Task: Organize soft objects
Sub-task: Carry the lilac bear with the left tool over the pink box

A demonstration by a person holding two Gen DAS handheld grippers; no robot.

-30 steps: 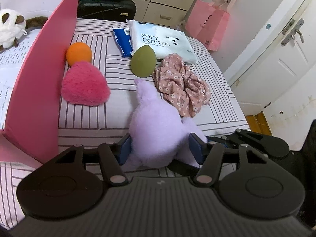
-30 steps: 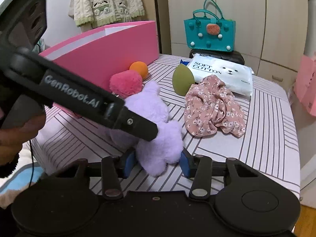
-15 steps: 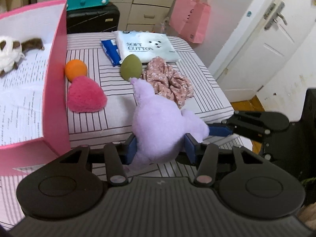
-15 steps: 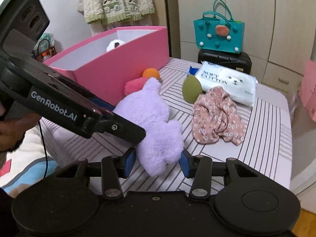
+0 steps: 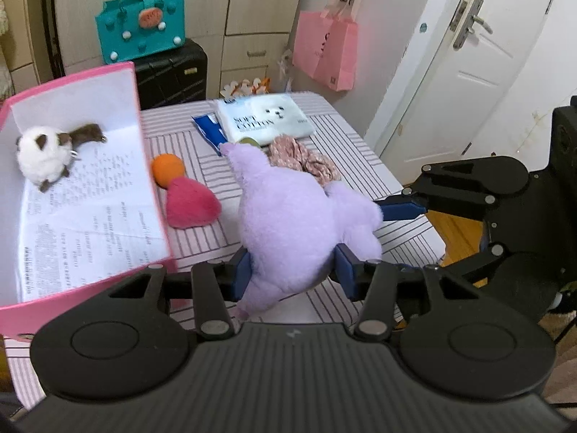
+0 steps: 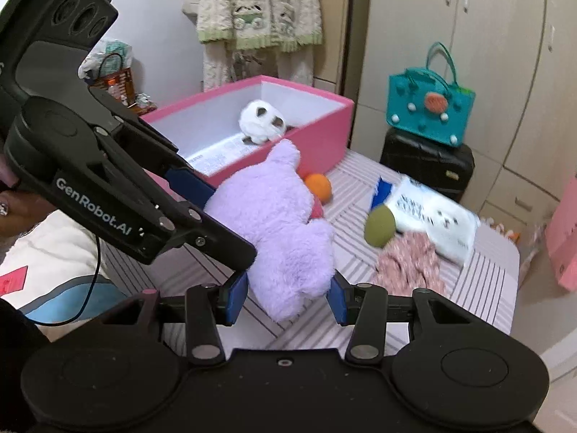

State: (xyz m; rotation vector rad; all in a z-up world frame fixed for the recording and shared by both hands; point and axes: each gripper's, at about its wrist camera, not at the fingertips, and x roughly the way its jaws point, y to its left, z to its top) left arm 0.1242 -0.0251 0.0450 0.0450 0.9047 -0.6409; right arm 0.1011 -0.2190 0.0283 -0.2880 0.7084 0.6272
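A lilac plush toy [image 5: 288, 216] hangs in the air above the striped table, held by both grippers. My left gripper [image 5: 293, 270] is shut on its lower body. My right gripper [image 6: 286, 297] is shut on its other end [image 6: 277, 238]. The pink box [image 5: 151, 180] stands at the left with a white and brown plush [image 5: 43, 151] inside; it also shows in the right wrist view [image 6: 317, 137]. An orange ball [image 5: 167, 169], a pink heart plush [image 5: 191, 205], a floral scrunchie [image 5: 303, 155] and a green sponge [image 6: 378, 225] lie on the table.
A white Soft Cotton pack [image 5: 267, 122] and a blue packet [image 5: 209, 133] lie at the table's far side. A black suitcase [image 5: 169, 75] with a teal bag [image 5: 142, 32] stands behind. A door [image 5: 468, 72] is at the right.
Both grippers have lifted the lilac plush off the table and carried it higher and toward the pink box. The box's inside has come into view.
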